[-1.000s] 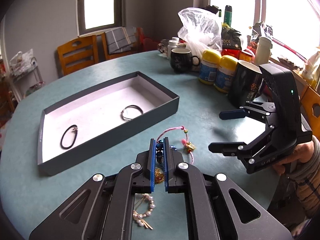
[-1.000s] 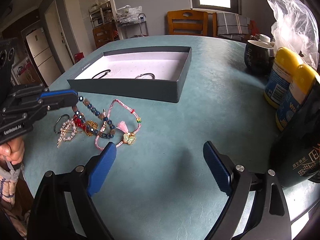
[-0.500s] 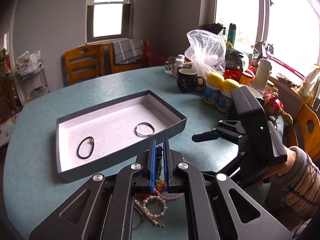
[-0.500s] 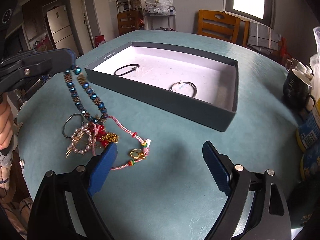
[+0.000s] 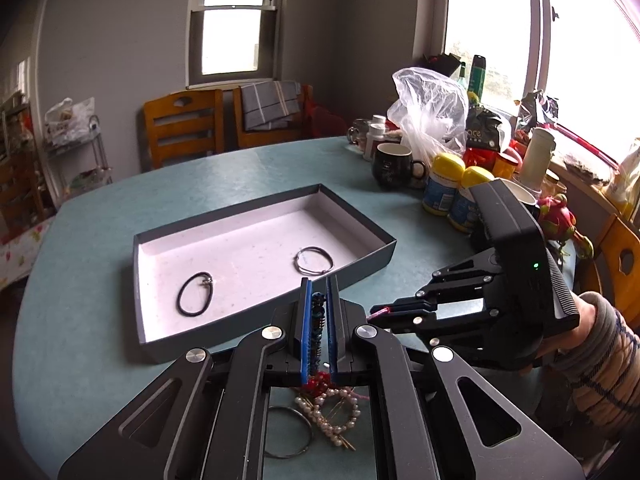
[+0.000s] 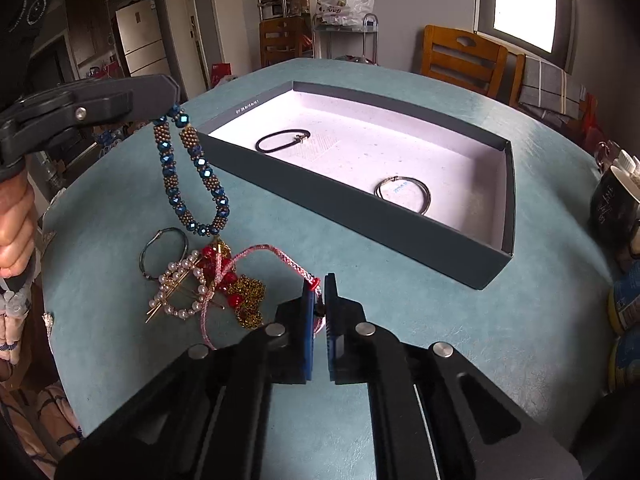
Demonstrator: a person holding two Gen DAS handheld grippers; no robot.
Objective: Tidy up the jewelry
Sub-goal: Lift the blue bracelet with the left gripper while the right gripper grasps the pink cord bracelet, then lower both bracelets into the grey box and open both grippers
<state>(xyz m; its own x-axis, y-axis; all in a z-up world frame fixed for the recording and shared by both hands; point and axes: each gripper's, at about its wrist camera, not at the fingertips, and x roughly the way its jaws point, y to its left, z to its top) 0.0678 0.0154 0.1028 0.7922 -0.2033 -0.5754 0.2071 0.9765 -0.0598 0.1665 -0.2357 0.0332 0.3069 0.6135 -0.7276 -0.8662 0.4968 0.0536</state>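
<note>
Jewelry box (image 6: pixel 360 216), mid-frame, holds a black cord bracelet (image 6: pixel 282 140) and a steel bangle (image 6: pixel 404 196); left gripper (image 5: pixel 318 320) pinches a blue beaded bracelet (image 6: pixel 192 176), while right gripper (image 6: pixel 319 300) has just clamped a pink cord bracelet (image 6: pixel 276 254).

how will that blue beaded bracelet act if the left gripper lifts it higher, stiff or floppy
Probably floppy: the blue beaded bracelet already hangs as a limp loop from the left gripper. It may drag the tangle along, since its bottom meets the red beads and pink cord.

blue-and-gold bead bracelet (image 6: pixel 192 184), pink cord (image 6: pixel 256 252), teal table (image 6: pixel 400 300)
</note>
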